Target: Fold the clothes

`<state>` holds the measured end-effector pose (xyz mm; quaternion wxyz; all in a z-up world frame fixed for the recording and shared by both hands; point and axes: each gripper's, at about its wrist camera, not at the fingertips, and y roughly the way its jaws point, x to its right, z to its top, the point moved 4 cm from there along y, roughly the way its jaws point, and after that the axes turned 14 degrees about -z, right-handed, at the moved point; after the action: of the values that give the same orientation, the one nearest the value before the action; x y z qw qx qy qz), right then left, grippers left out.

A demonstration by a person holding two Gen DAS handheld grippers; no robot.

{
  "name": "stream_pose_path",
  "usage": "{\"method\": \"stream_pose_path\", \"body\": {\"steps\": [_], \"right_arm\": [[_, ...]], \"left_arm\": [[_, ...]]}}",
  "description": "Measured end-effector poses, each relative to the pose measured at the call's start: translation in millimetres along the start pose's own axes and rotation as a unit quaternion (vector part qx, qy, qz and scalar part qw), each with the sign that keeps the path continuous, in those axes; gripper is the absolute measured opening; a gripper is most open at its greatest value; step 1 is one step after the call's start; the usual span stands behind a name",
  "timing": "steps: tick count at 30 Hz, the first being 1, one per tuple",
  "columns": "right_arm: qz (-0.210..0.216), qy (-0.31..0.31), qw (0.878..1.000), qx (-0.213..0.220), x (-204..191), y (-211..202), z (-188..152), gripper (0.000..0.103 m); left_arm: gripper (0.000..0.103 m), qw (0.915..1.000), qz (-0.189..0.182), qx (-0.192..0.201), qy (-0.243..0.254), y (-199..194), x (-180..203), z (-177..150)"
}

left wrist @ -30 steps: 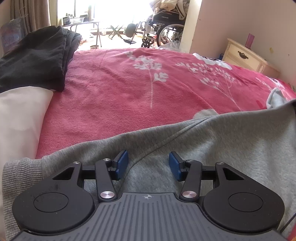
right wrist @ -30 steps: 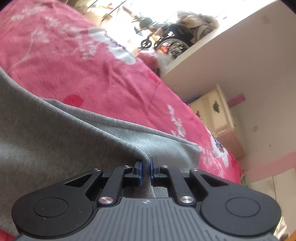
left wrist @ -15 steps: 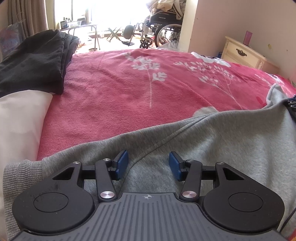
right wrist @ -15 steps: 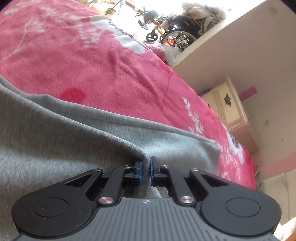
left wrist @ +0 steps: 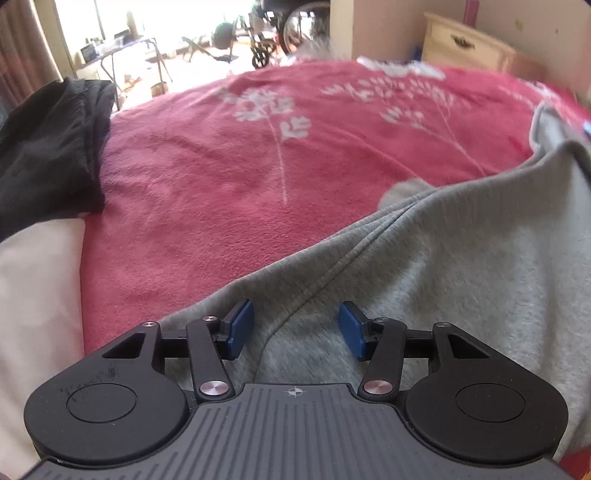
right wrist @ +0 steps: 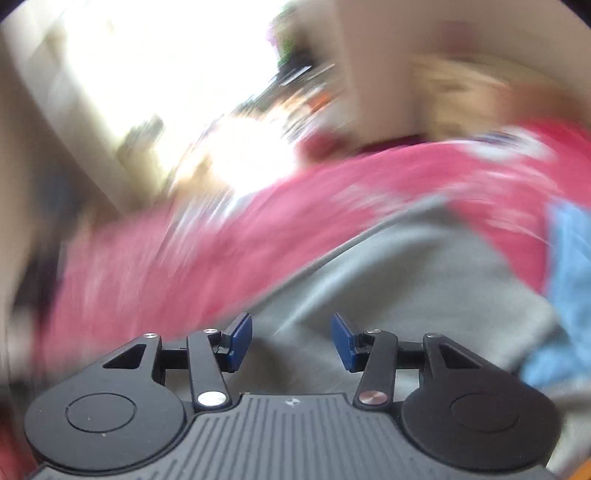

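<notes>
A grey sweatshirt (left wrist: 461, 258) lies on a pink flowered bed cover (left wrist: 240, 166), with a seam running diagonally under my left gripper (left wrist: 296, 326). That gripper hovers open just above the cloth, blue pads (left wrist: 240, 325) spread wide, nothing between them. In the blurred right wrist view, my right gripper (right wrist: 291, 341) is open over the same grey sweatshirt (right wrist: 406, 280), its pads (right wrist: 341, 341) apart and empty.
A black garment (left wrist: 48, 147) is piled at the left, above a white pillow or sheet (left wrist: 37, 295). A cream nightstand (left wrist: 469, 44) stands at the far right, a wheelchair (left wrist: 288, 29) beyond the bed. Something light blue (right wrist: 569, 295) shows at the right edge.
My right gripper has opened and let go of the grey sweatshirt fold, then swung fast, blurring its view. My left gripper stayed open and shifted slightly forward over the cloth.
</notes>
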<state>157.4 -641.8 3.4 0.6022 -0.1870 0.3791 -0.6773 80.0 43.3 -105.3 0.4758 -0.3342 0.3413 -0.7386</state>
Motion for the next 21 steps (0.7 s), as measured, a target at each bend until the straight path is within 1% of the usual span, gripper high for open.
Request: {"method": "stream_pose_path", "body": {"steps": [1, 2, 3, 4, 6, 7, 8, 10, 11, 13, 14, 15, 17, 18, 19, 21], "right_arm": [[-0.036, 0.053, 0.998, 0.0, 26.5, 5.9, -0.4, 0.051], [-0.069, 0.102, 0.992, -0.006, 51.6, 14.2, -4.4, 0.052], [-0.101, 0.151, 0.983, -0.012, 76.6, 22.2, -8.6, 0.051], [-0.119, 0.192, 0.974, -0.017, 96.7, 30.5, -14.5, 0.051], [-0.126, 0.25, 0.96, -0.022, 122.5, 47.3, -28.6, 0.048], [-0.128, 0.264, 0.956, -0.021, 127.7, 54.2, -33.4, 0.048], [-0.125, 0.275, 0.953, -0.017, 130.6, 60.1, -37.3, 0.045], [-0.116, 0.286, 0.951, -0.012, 131.3, 70.1, -40.0, 0.045], [-0.118, 0.283, 0.952, -0.012, 130.1, 74.3, -38.8, 0.044], [-0.14, 0.267, 0.953, -0.016, 126.7, 81.7, -32.8, 0.04], [-0.15, 0.258, 0.954, -0.019, 125.0, 85.4, -29.7, 0.025], [-0.163, 0.252, 0.954, -0.015, 123.9, 86.4, -26.8, 0.003], [-0.186, 0.24, 0.953, 0.011, 120.9, 78.7, -20.6, 0.003], [-0.189, 0.23, 0.954, 0.034, 116.0, 68.5, -16.5, 0.003], [-0.193, 0.225, 0.954, 0.046, 115.4, 62.3, -15.3, 0.003], [-0.208, 0.225, 0.951, 0.043, 124.2, 59.0, -19.0, 0.003]], "left_arm": [[0.053, 1.0, 0.0, -0.006, -0.004, 1.2, -0.6, 1.5], [0.053, 0.9999, 0.001, -0.01, -0.007, 1.6, -0.4, 2.3], [0.053, 0.9998, 0.003, -0.014, -0.01, 1.9, -0.1, 3.0], [0.053, 0.9997, 0.006, -0.016, -0.015, 1.7, 0.5, 3.4], [0.053, 0.9995, 0.014, -0.016, -0.024, 0.8, 1.5, 2.7], [0.053, 0.9993, 0.017, -0.014, -0.03, 0.1, 2.0, 1.5], [0.053, 0.9991, 0.021, -0.012, -0.035, -0.6, 2.5, 0.4], [0.054, 0.9991, 0.026, -0.004, -0.033, -1.0, 4.0, -1.7], [0.054, 0.9991, 0.03, -0.001, -0.032, -0.3, 4.6, -2.5], [0.054, 0.9987, 0.036, 0.006, -0.037, 1.0, 5.1, -3.0], [0.055, 0.9985, 0.038, 0.01, -0.04, 1.1, 5.3, -3.2], [0.054, 0.9983, 0.039, 0.012, -0.042, 1.0, 5.4, -3.4], [0.054, 0.9981, 0.038, 0.017, -0.045, 0.3, 4.8, -4.2], [0.054, 0.9981, 0.037, 0.018, -0.046, 0.5, 4.5, -4.3], [0.055, 0.9981, 0.037, 0.019, -0.046, 0.7, 4.2, -4.4], [0.055, 0.9981, 0.036, 0.021, -0.047, 1.4, 3.8, -4.3]]}}
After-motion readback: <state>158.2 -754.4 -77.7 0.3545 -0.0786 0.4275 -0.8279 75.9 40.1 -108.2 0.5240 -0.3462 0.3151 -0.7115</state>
